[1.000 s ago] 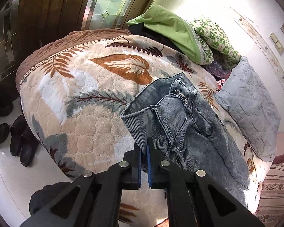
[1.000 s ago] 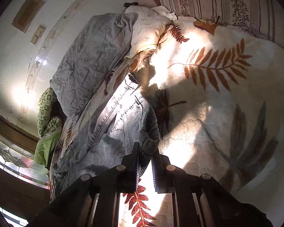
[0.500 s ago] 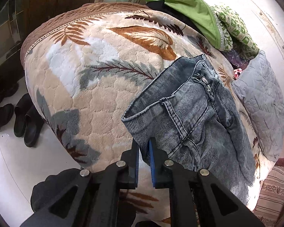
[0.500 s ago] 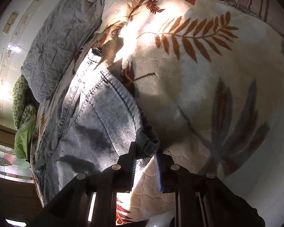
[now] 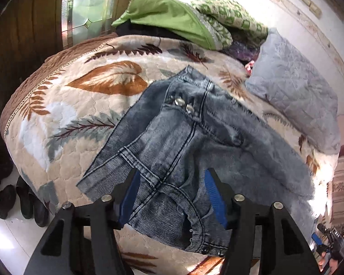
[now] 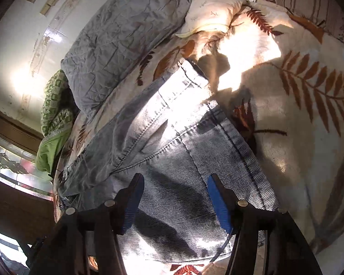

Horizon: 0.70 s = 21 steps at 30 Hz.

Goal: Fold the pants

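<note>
A pair of washed blue jeans [image 5: 183, 137] lies across the leaf-patterned blanket [image 5: 64, 114] on the bed, metal waist buttons facing up. My left gripper [image 5: 172, 194] is open, its blue pads spread over the waistband corner near the bed's front edge. In the right wrist view the jeans [image 6: 172, 142] lie flat, partly in bright sunlight. My right gripper [image 6: 175, 200] is open above the leg end, holding nothing.
A grey quilted pillow [image 5: 298, 100] lies at the far side beside the jeans. A green cloth [image 5: 167, 16] and patterned clothes are piled at the back. Dark boots [image 5: 32, 201] stand on the white floor at the left. A wooden door and stained glass stand behind.
Both grippers were shut on the jeans and have opened, releasing them. The jeans now lie flat on the blanket, pulled toward the front edge.
</note>
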Motion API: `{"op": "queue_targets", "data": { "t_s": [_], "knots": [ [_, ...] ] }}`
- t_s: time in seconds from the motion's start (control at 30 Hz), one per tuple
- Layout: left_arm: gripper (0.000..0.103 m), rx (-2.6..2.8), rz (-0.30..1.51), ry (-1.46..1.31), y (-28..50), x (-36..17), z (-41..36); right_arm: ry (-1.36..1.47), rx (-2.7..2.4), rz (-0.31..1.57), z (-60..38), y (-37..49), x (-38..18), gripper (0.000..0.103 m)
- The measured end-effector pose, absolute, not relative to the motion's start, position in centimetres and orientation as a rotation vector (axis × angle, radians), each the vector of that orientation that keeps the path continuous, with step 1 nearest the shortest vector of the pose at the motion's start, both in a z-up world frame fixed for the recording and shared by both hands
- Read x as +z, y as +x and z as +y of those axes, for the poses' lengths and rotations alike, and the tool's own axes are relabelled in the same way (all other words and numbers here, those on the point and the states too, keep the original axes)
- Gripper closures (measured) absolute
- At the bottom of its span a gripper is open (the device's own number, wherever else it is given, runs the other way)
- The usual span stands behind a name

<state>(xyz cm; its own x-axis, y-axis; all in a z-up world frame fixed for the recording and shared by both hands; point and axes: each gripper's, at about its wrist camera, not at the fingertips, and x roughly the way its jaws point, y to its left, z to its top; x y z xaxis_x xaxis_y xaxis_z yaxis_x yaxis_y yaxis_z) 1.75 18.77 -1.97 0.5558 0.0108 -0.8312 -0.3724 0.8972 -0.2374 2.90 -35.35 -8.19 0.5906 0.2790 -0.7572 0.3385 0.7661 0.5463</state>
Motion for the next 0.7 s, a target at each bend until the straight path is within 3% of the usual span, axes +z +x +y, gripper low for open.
{"op": "queue_targets", "data": {
  "t_s": [0.07, 0.33, 0.57, 0.7],
  "knots": [
    [0.036, 0.257, 1.133, -0.375, 3.3, -5.4, 18.7, 0.728, -0.082, 1.008, -35.4, 3.1, -10.2, 0.042],
    [0.034, 0.214, 0.973, -0.366, 5.3, -0.7, 19.1, 0.644, -0.056, 0.914, -35.4, 4.1, -5.2, 0.042],
    [0.034, 0.177, 1.005, -0.401, 11.3, -0.3, 22.3, 0.653, -0.110, 0.865, -38.6, 9.9, -2.9, 0.042],
    [0.034, 0.166, 1.029, -0.388, 15.9, -0.5, 24.0, 0.609, -0.077, 0.951, -40.9, 15.8, -2.4, 0.042]
  ]
}}
